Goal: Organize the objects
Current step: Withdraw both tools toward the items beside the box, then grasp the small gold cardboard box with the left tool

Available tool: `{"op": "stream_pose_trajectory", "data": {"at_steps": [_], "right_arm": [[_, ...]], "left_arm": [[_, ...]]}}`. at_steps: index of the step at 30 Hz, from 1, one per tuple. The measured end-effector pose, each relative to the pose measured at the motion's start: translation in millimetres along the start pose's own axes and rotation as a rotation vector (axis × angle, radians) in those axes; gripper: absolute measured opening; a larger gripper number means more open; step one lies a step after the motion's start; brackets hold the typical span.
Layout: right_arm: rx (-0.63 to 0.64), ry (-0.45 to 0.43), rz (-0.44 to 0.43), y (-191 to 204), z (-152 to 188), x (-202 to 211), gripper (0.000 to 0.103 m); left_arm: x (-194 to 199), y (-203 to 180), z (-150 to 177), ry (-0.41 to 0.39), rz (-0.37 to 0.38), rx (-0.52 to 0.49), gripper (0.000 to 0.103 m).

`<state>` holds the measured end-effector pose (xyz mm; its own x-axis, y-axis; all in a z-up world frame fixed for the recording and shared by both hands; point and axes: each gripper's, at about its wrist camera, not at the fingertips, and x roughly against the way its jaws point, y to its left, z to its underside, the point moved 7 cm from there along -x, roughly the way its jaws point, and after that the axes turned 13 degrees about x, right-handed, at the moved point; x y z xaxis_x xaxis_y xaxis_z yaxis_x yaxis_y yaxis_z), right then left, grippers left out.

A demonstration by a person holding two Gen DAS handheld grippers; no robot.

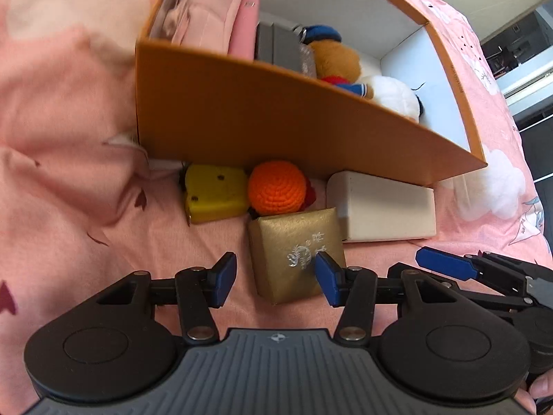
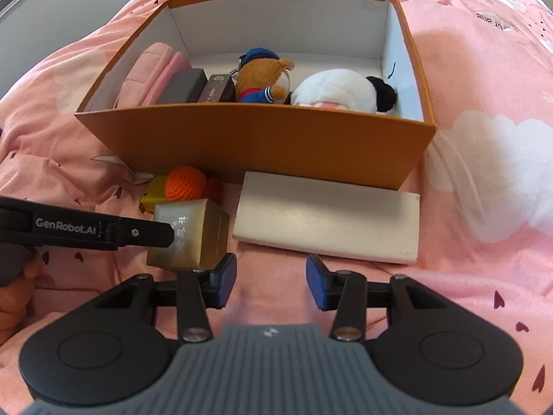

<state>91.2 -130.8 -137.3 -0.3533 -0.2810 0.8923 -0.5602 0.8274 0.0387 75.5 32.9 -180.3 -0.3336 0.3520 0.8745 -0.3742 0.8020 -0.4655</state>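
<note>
Your left gripper (image 1: 275,278) has its jaws spread, and the gold box (image 1: 296,254) sits partly between them on the pink bedsheet (image 1: 69,138). The right blue pad (image 1: 327,278) overlaps the box's near right edge; whether it touches cannot be told. The left pad stands clear of the box.

Your right gripper (image 2: 271,282) also has its jaws parted, with nothing between them — only bedsheet. It hovers just right of the gold box and near the cream flat box (image 2: 328,221).

Layout in front of you:
- The orange storage box (image 2: 255,138) stands far of the loose items, open at the top, white inside.
- Inside it, left to right: a pink pouch (image 2: 145,76), a pink slim case (image 2: 171,72), a grey box (image 2: 185,86), a dark box (image 2: 217,90), a brown plush in a blue cap (image 2: 264,76) and a white plush with black ears (image 2: 340,91).
- Against its near wall, on the sheet: a yellow toy (image 1: 214,195) at left, an orange crocheted ball (image 1: 278,188) beside it, and the cream flat box at right.
- The gold box lies just near of the ball, touching or almost touching the cream flat box's left end.

A hand (image 2: 13,294) grips the left gripper's handle at the left edge of the right wrist view.
</note>
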Motion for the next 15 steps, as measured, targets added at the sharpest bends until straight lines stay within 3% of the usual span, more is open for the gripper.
{"op": "stream_pose_trajectory", "data": {"at_steps": [2,10,15], "right_arm": [[0.004,0.004,0.0,1,0,-1,0.047],[0.014,0.028,0.001,4,2,-6,0.047],[0.013,0.029,0.005,3,3,-7,0.047]], "left_arm": [[-3,0,1,0.008,0.008,0.009,0.065],[-25,-1,3,0.076,0.087,0.06,0.064],[-28,-2,3,0.071,0.09,0.061,0.064]]}}
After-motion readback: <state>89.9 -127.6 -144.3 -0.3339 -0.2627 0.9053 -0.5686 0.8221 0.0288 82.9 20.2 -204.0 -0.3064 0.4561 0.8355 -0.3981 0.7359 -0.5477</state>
